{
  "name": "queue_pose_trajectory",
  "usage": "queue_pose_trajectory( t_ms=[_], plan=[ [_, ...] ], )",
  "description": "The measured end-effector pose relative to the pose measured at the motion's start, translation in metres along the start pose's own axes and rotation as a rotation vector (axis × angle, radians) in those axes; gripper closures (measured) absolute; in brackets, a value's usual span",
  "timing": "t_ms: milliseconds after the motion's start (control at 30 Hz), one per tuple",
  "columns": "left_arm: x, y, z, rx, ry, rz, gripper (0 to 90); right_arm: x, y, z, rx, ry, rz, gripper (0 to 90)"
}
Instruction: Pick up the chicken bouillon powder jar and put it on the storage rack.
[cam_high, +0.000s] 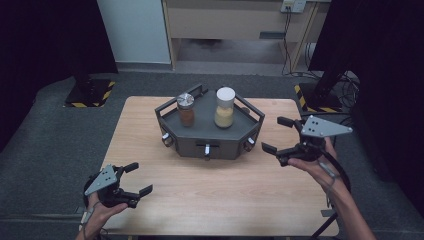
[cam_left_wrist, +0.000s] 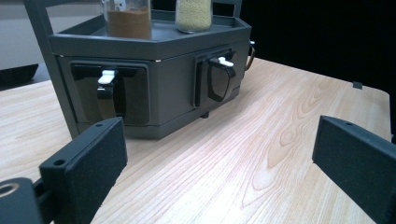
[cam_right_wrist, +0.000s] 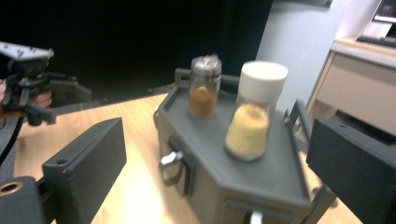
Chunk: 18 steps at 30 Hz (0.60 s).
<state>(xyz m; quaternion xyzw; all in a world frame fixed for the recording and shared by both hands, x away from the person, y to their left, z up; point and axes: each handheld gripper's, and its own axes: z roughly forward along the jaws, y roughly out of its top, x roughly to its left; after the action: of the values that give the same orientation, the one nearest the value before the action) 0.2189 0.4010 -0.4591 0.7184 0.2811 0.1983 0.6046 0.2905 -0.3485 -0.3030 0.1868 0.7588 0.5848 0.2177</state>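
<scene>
While both of our hands hold off from it, the grey hexagonal rack (cam_high: 210, 137) sits at the middle of the far half of the bench (cam_high: 210, 195), well apart from either tool. On its top tray stand two jars side by side: one with a metal lid and brown powder (cam_high: 186, 109) toward our left, one with a white lid and yellow grains (cam_high: 225, 107) toward our right. Small drawers with hanging metal pulls (cam_left_wrist: 107, 91) line the rack's faces; in the left gripper view two of them face us.

Our right tool (cam_high: 281, 135) is raised just beside the rack's right end, its jaws spread wide and pointing toward the rack. Our right hand (cam_high: 312, 162) grips it from behind, the forearm slanting in from the bottom right. In the right gripper view the jars lie between the two wide-set jaws, farther off.

Our left tool (cam_high: 137, 179) hovers over the near left corner of the bench, jaws apart with bare wood between them, aimed toward the rack. Our left hand (cam_high: 100, 210) holds it low, the wrist coming in from the bottom edge.
</scene>
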Motion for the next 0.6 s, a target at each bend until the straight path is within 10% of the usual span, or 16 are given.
queue_pose_trajectory(
  t_ms=[600],
  plan=[
    [0.0, 0.0, 0.001, 0.008, 0.008, 0.0, 1.9, 0.04, -0.106, -0.003, 0.065, -0.098, 0.061, 5.2]
  ],
)
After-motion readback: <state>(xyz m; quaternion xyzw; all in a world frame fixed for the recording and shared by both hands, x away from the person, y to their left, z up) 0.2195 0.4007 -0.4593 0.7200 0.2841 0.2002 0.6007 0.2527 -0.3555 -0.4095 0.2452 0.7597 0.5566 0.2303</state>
